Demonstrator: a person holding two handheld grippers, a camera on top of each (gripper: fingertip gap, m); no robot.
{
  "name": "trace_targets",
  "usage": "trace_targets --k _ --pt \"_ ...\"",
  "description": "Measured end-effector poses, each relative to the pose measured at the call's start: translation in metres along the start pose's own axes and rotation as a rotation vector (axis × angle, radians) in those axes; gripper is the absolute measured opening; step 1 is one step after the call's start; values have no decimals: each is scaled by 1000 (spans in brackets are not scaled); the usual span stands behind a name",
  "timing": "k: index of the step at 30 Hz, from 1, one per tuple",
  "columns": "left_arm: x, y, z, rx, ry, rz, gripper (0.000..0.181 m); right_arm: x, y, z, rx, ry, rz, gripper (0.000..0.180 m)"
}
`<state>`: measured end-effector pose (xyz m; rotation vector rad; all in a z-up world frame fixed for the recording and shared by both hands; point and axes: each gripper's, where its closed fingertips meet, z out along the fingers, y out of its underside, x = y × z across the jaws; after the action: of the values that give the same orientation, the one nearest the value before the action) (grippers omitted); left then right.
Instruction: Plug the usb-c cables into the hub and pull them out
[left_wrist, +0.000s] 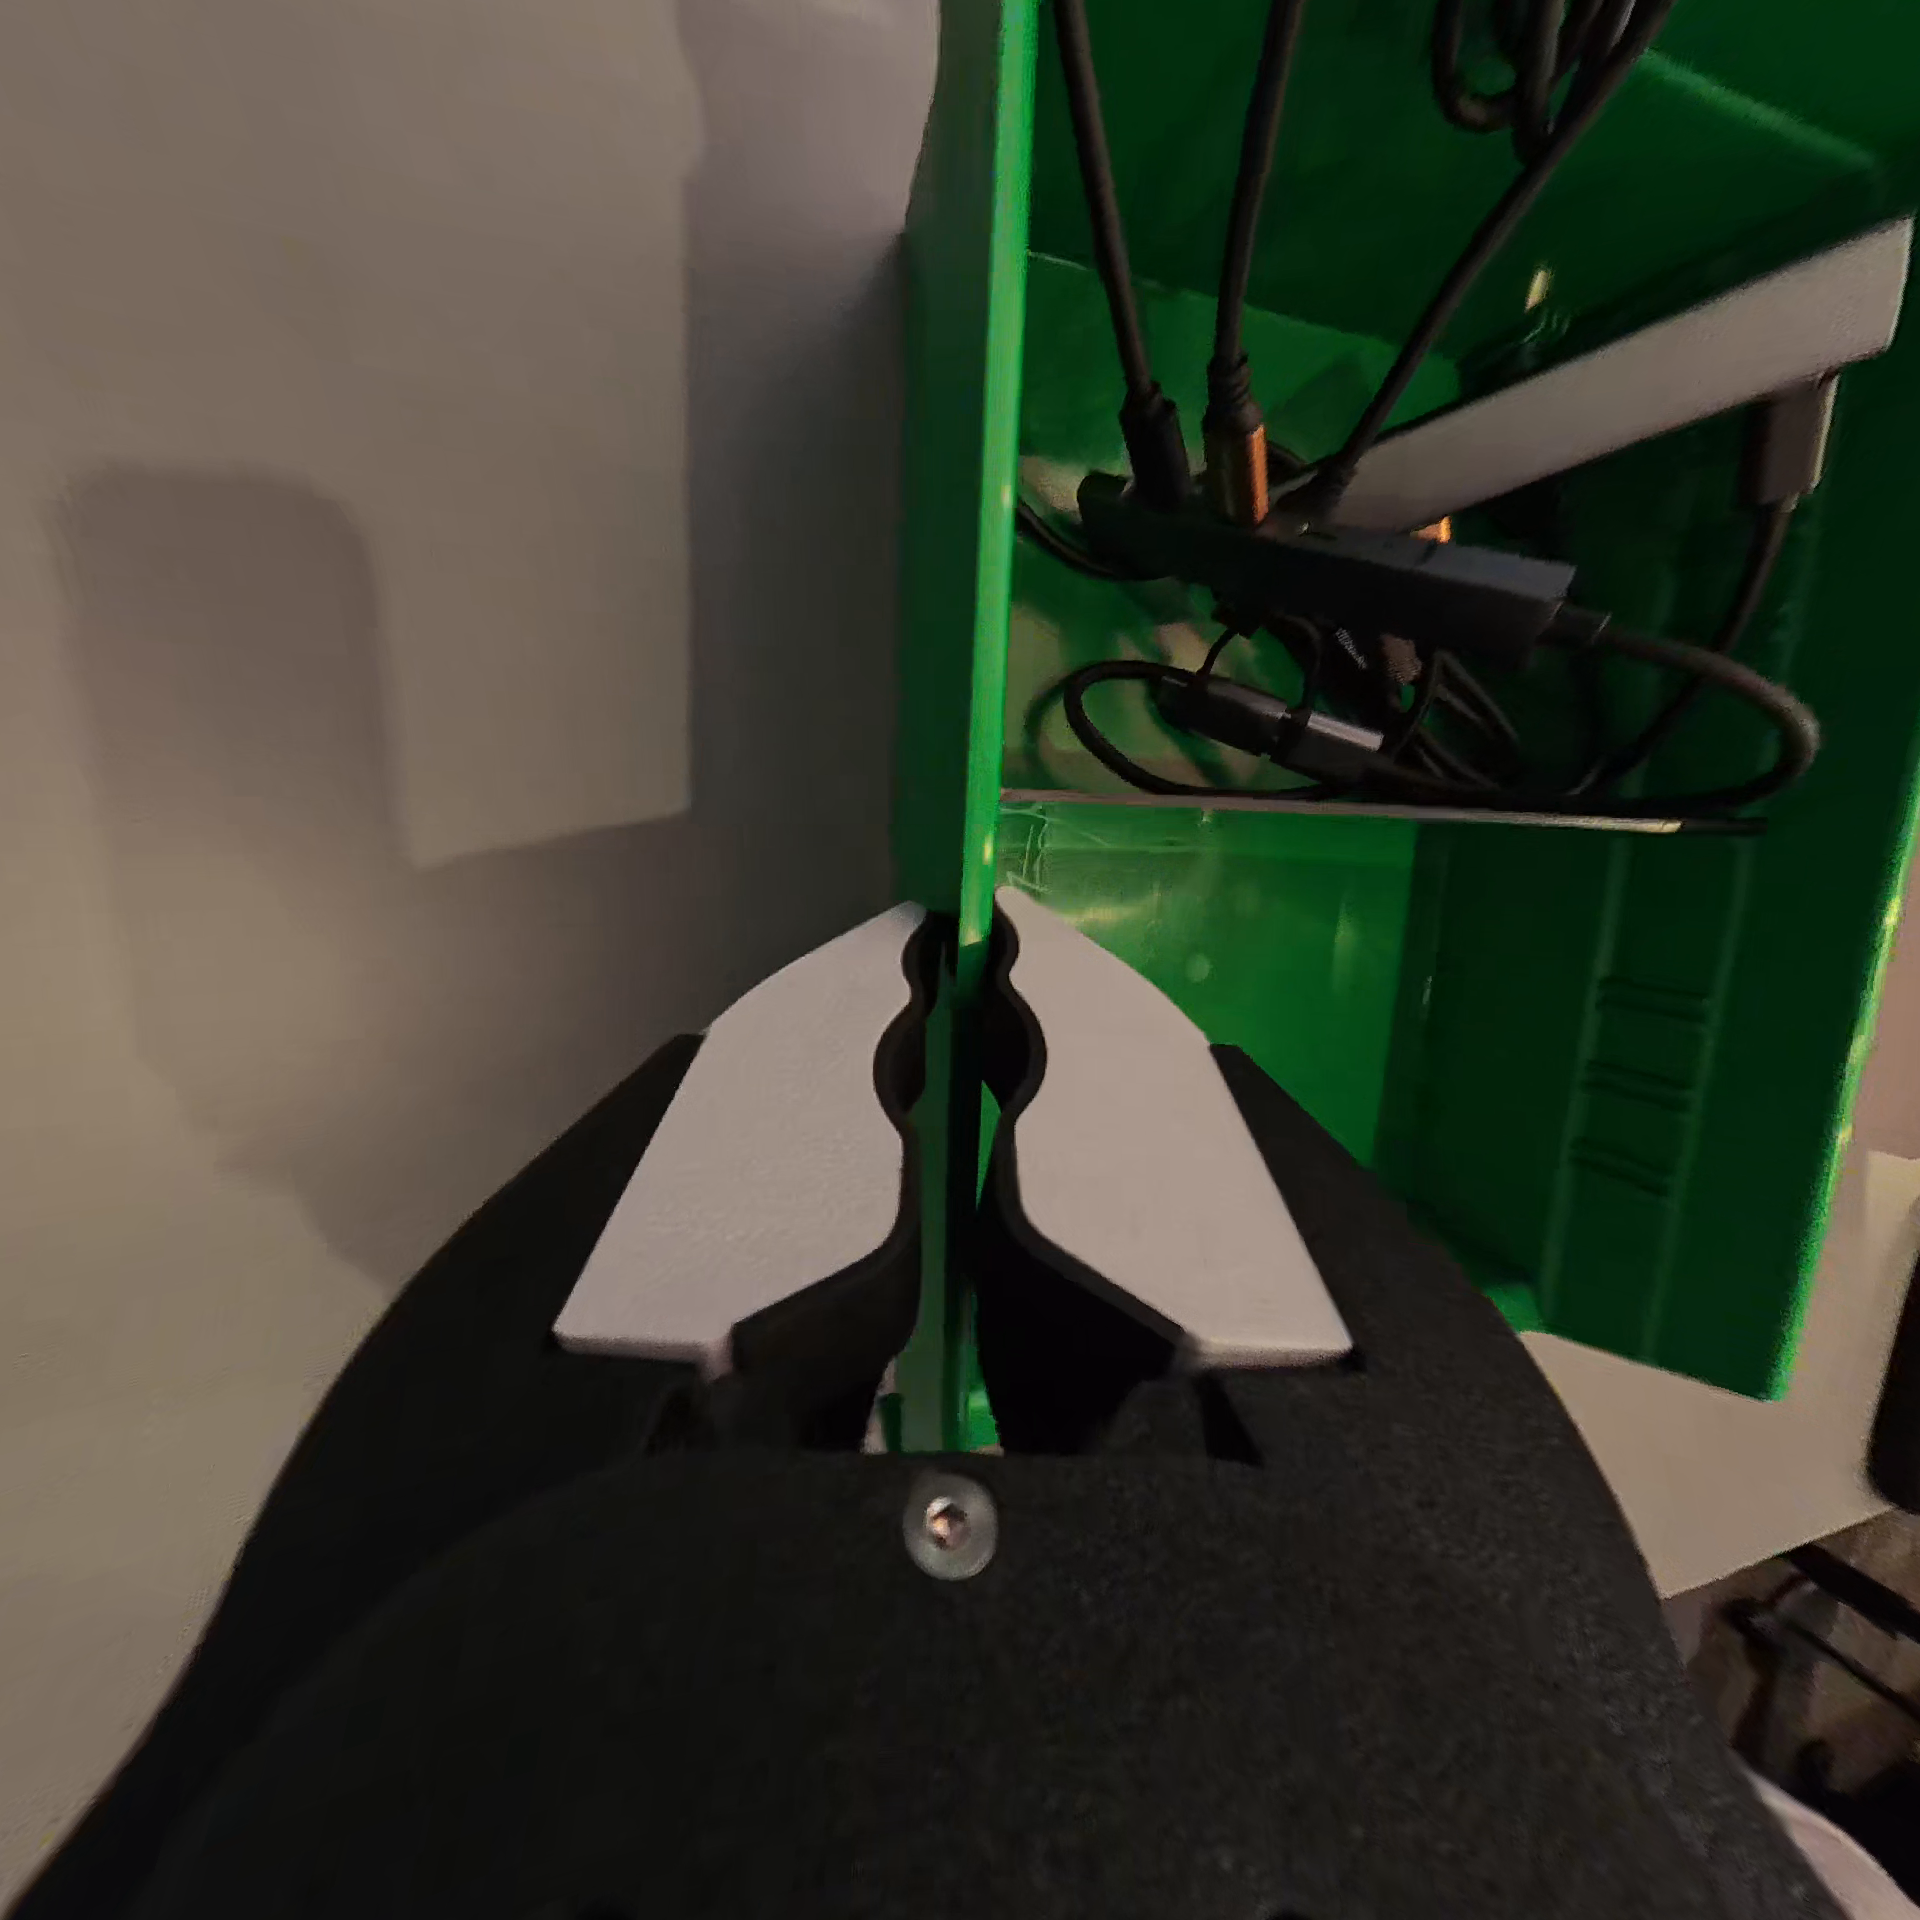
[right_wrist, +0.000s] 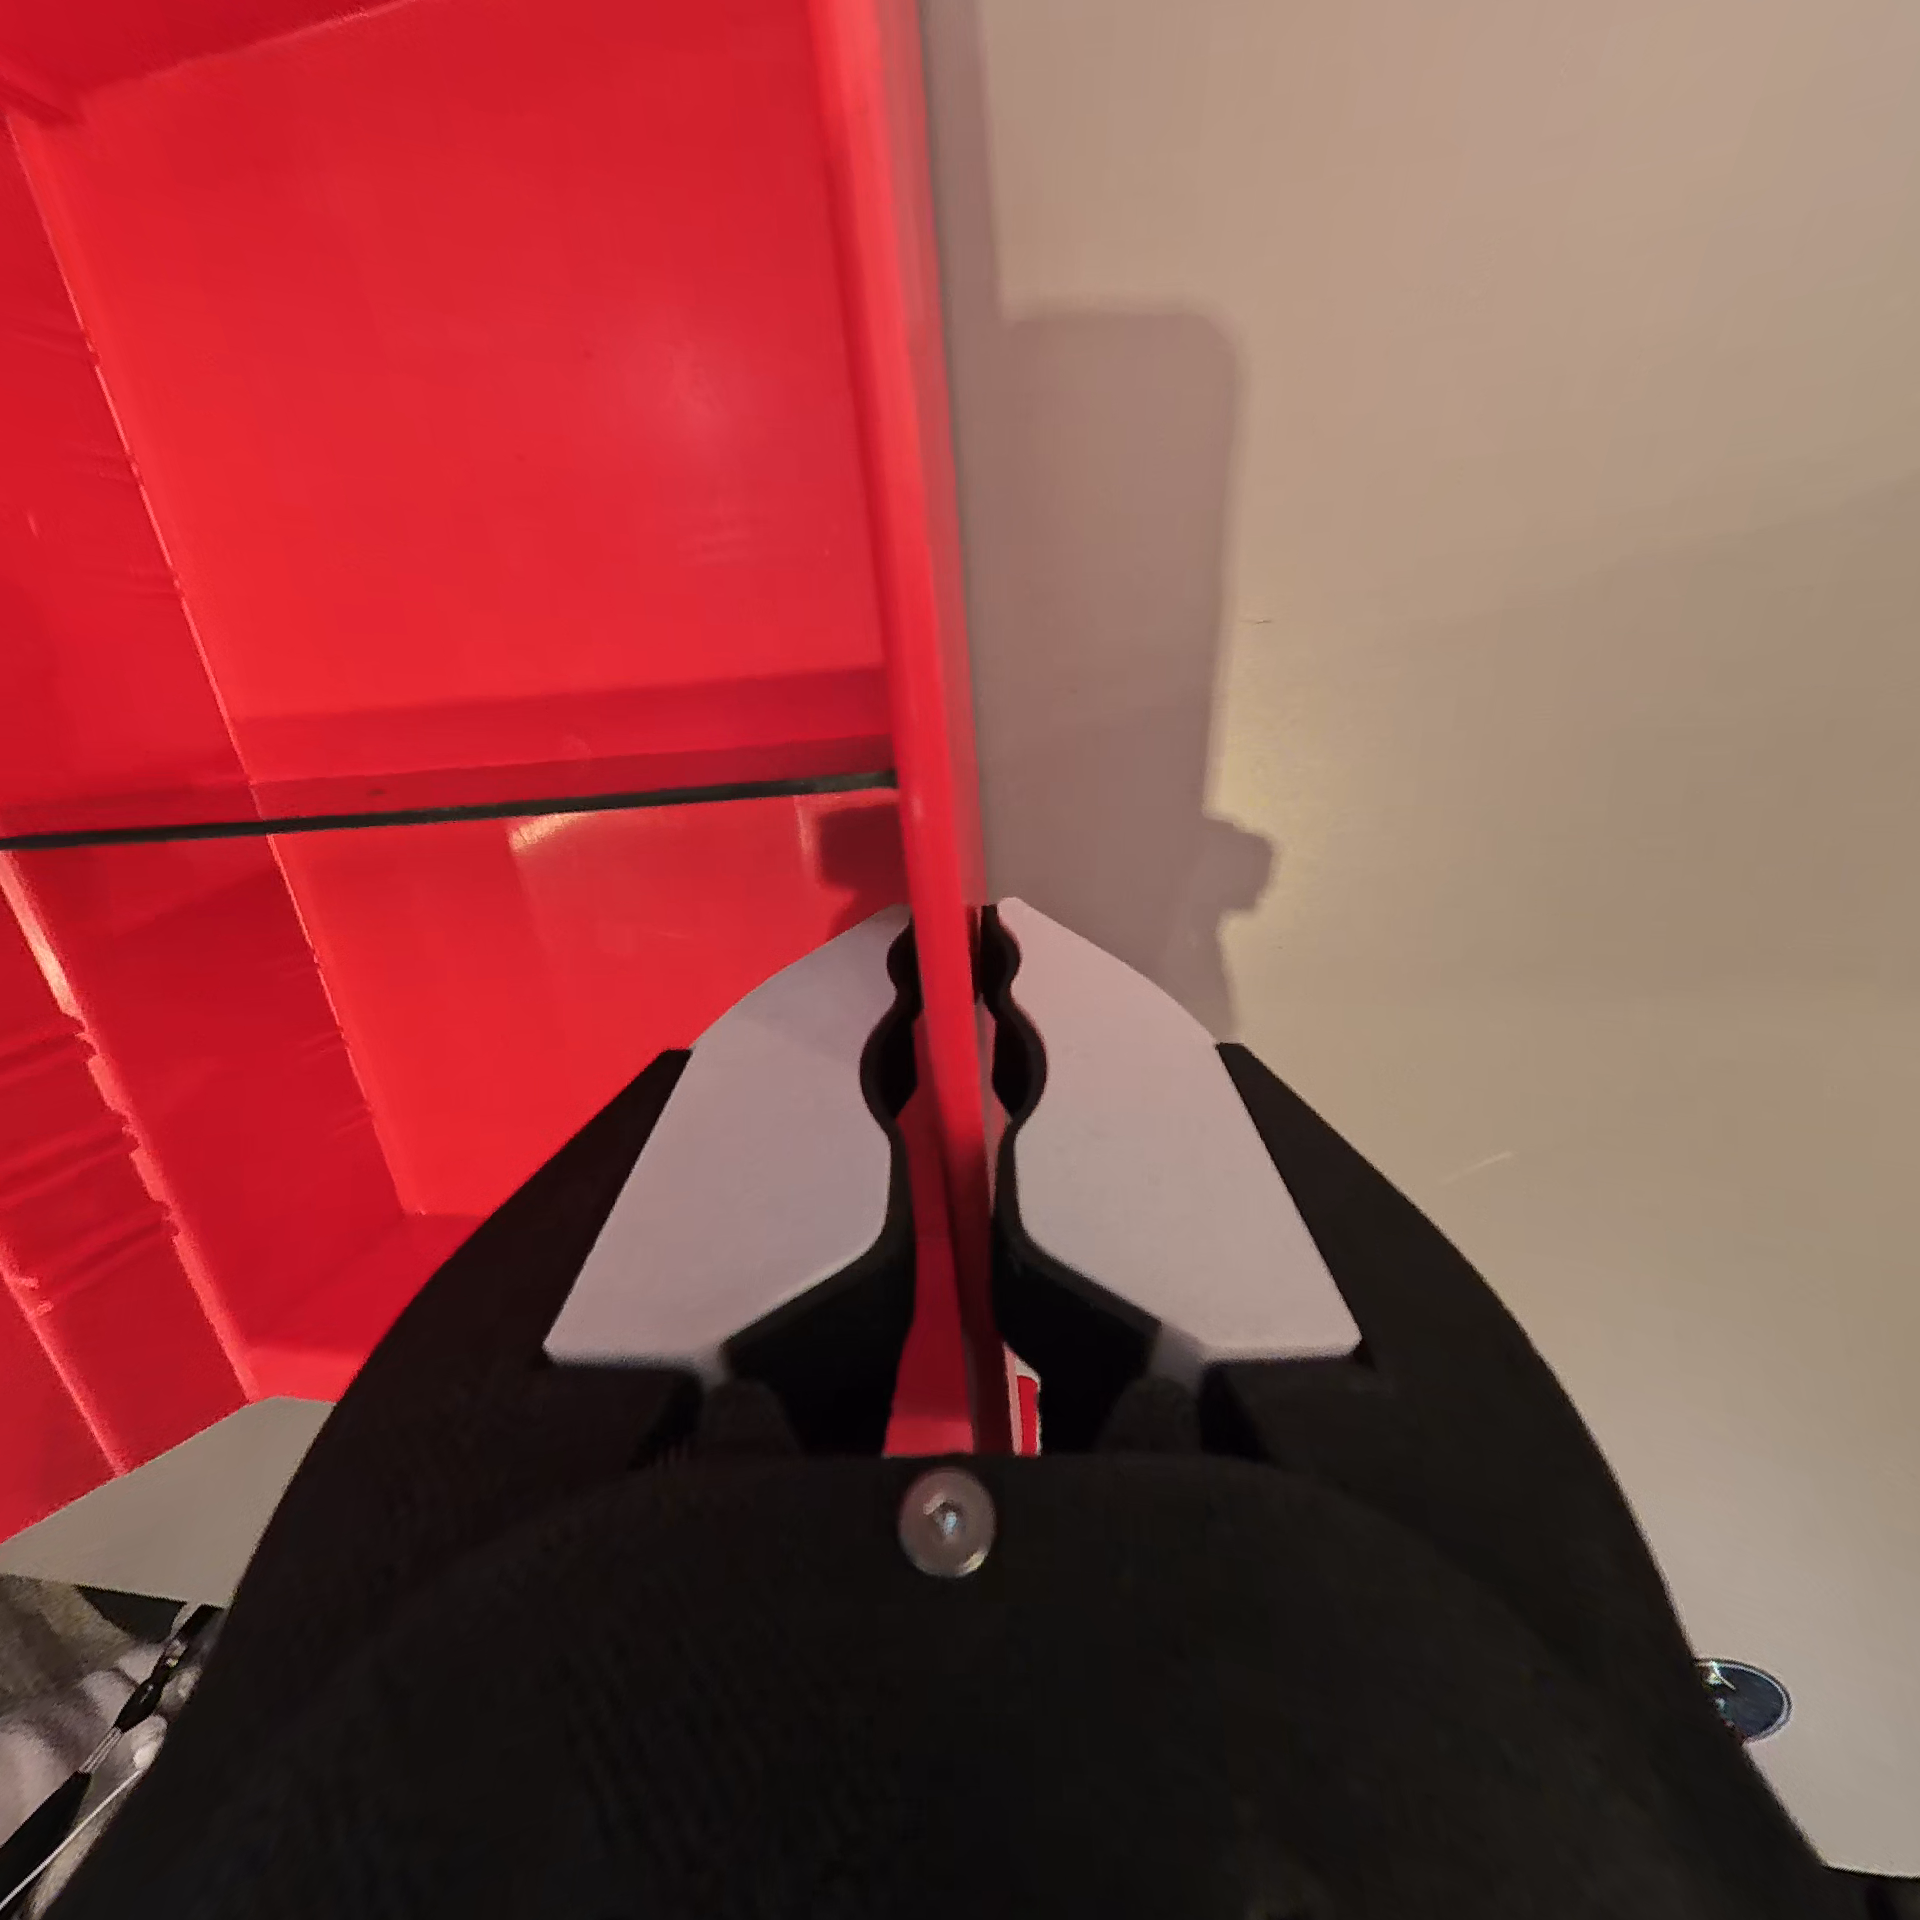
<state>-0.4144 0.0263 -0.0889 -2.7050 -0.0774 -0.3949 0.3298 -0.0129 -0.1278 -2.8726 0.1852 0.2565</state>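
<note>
In the left wrist view my left gripper (left_wrist: 961, 920) is shut on the side wall of a green bin (left_wrist: 966, 520). Inside the bin, a black hub (left_wrist: 1320, 566) lies with several black cables (left_wrist: 1117, 260) plugged into it, one with a copper-coloured plug (left_wrist: 1236, 462). A loose cable coil (left_wrist: 1455, 738) lies below the hub. In the right wrist view my right gripper (right_wrist: 945, 920) is shut on the side wall of a red bin (right_wrist: 914, 520), whose inside (right_wrist: 499, 395) looks empty.
A pale wall (left_wrist: 416, 520) stands behind the green bin and also shows beside the red bin (right_wrist: 1507, 520). A white table edge (left_wrist: 1714, 1455) shows at lower right. A grey bar (left_wrist: 1662, 353) crosses the green bin. A thin dark rod (right_wrist: 416, 816) crosses the red bin. My hands' fingertips stand some 75 centimetres from each other.
</note>
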Motion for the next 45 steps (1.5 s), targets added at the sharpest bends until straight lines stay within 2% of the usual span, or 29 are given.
trace_targets --k 4,14,19,30,40,45 --pt "-8 -6 -1 67 82 -102 8 -1 0 0 4 7 -8 10" --pt "-42 3 -19 146 53 -276 10 -2 2 0 -1 -8 -7 10" --pt "-20 9 -13 63 27 -143 7 0 4 0 -19 3 -8 7" --pt "2 -2 -1 44 8 54 5 3 1 0 -65 -27 53 5" --pt "7 -2 1 46 29 82 6 22 -7 -2 -53 -12 197 7" --pt "9 -2 1 47 24 112 7 26 -9 -2 -50 -7 200 7"
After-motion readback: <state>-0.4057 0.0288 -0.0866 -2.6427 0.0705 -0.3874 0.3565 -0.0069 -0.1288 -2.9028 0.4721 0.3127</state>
